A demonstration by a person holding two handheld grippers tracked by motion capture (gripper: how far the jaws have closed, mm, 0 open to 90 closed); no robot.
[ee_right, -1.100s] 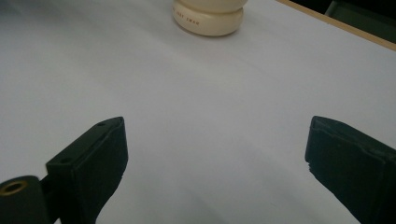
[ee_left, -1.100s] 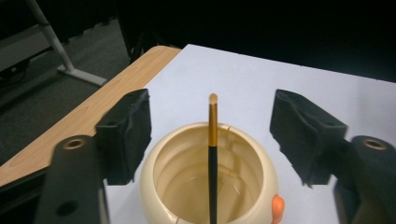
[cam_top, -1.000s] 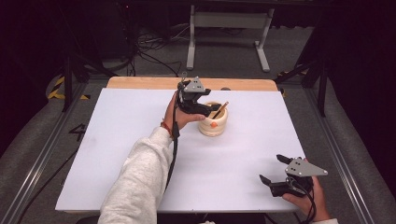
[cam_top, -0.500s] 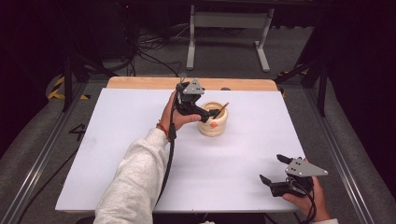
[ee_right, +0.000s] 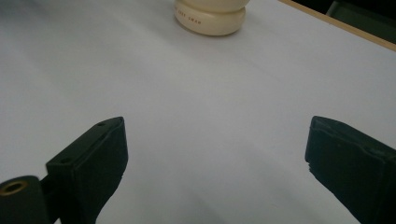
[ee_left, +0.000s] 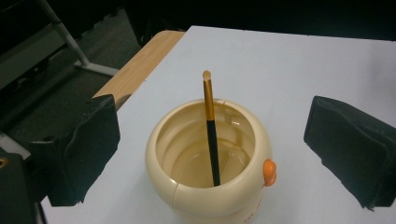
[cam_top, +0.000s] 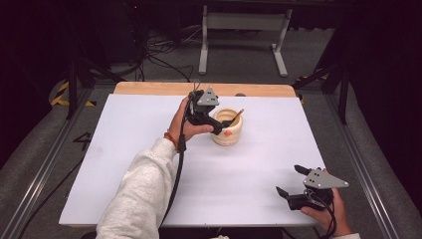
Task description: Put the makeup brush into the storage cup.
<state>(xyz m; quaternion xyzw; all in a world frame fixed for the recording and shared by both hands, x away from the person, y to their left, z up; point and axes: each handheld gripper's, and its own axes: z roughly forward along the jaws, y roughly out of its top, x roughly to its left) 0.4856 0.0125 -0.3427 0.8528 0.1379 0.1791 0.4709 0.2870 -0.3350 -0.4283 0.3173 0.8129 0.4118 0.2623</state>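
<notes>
A cream round pot point(cam_top: 227, 134) with a small orange knob point(cam_top: 227, 133) stands on the white table top point(cam_top: 124, 164), right of centre toward the far side. A thin black and gold stick point(cam_top: 237, 116) leans inside it, tip up. My left gripper point(cam_top: 220, 123) hovers at the pot's near-left rim, open. In the left gripper view the pot point(ee_left: 187, 196) and the stick point(ee_left: 211, 135) sit between the two spread pads point(ee_left: 88, 149). My right gripper point(cam_top: 289, 180) rests open near the front right corner; the right gripper view has the pot's base point(ee_right: 210, 18) far ahead.
A strip of wooden table point(cam_top: 149, 88) runs along the far edge of the white top. Beyond it on the grey floor are a metal stand's legs point(cam_top: 239, 30) and cables point(cam_top: 159, 50). Metal rails point(cam_top: 45, 164) flank the table.
My left gripper has sunk slightly and closed in on the pot's rim. The pot, the stick and the right gripper have stayed put.
</notes>
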